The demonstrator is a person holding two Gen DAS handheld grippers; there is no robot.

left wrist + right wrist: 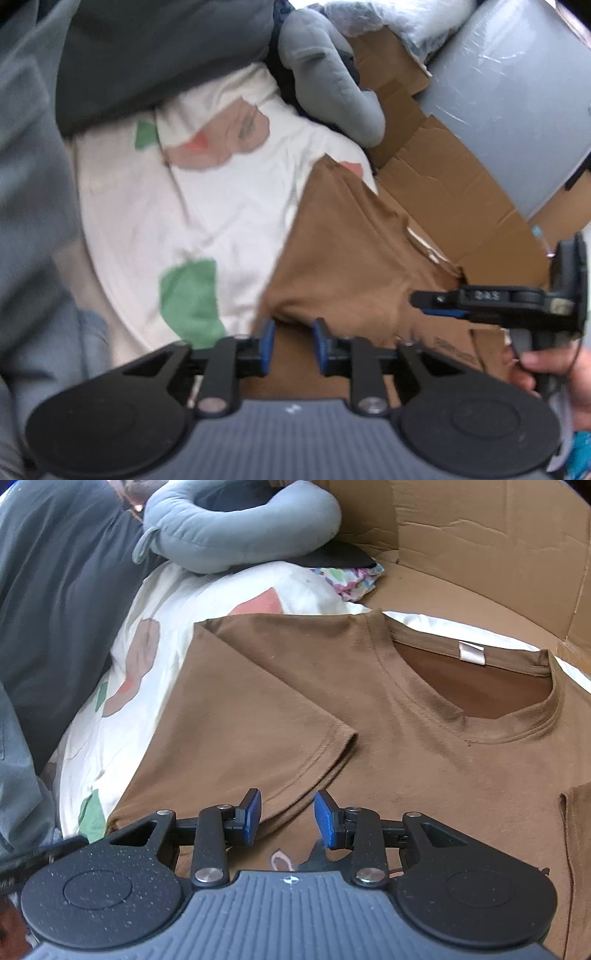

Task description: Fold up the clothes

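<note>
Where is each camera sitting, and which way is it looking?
Left wrist view: sits on the left hand-held gripper, looking down over the brown T-shirt edge and white patterned bedding; the right hand-held gripper and a hand show.
Right wrist view: sits on the right hand-held gripper, looking down across the T-shirt's folded sleeve toward its collar.
Shared: T-shirt, bedding, grey neck pillow, cardboard.

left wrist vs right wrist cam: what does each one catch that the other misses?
Left wrist only: the right gripper from the side, the hand holding it, and a grey plastic-wrapped bundle.
Right wrist only: the brown T-shirt's neckline with white label, a folded-in sleeve, and a multicoloured cloth.
Both: the shirt, white patterned bedding, grey neck pillow, cardboard.
</note>
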